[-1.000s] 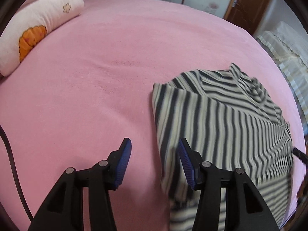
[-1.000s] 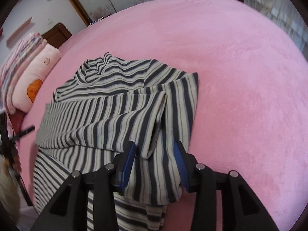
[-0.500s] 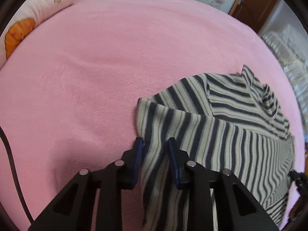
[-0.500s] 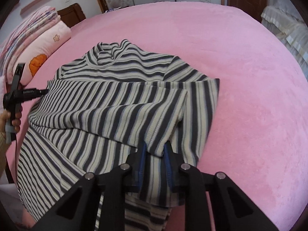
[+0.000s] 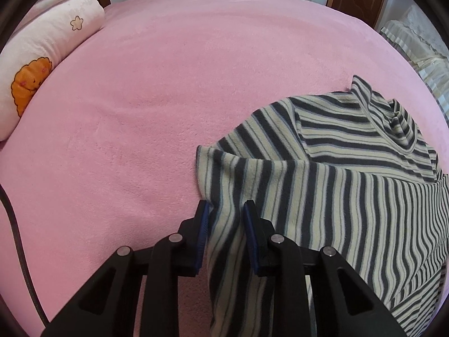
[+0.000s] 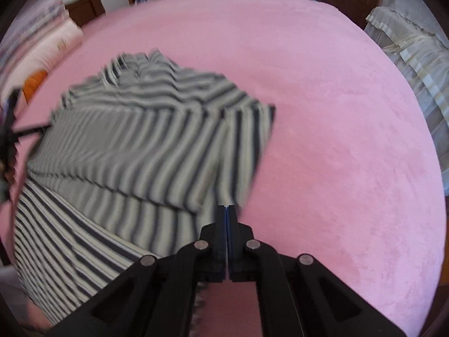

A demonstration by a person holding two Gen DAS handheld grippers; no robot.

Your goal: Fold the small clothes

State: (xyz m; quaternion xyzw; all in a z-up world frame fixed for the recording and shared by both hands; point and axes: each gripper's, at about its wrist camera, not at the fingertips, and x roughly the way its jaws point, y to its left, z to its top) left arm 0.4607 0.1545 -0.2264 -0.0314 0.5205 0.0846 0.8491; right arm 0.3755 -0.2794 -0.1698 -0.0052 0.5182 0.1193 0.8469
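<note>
A small black-and-cream striped top (image 5: 350, 185) lies on the pink bed, sleeves folded inward over the body, collar at the far side. My left gripper (image 5: 226, 207) is shut on the top's left folded edge, with a bunch of fabric pinched between its blue pads. In the right wrist view the top (image 6: 146, 146) is motion-blurred. My right gripper (image 6: 226, 207) has its jaws pressed together on the top's right folded edge, where only a thin bit of fabric reaches the pads. The other gripper (image 6: 11, 137) shows at the far left.
The pink blanket (image 5: 168, 84) covers the whole bed. A white pillow with an orange print (image 5: 42, 64) lies at the far left. A cream covered piece of furniture (image 6: 415, 64) stands beside the bed on the right. Wardrobe doors and a brown door are behind.
Both grippers went from open to closed on the side edges of the top. The right wrist view has swung and blurred, and the fabric edges have lifted a little.
</note>
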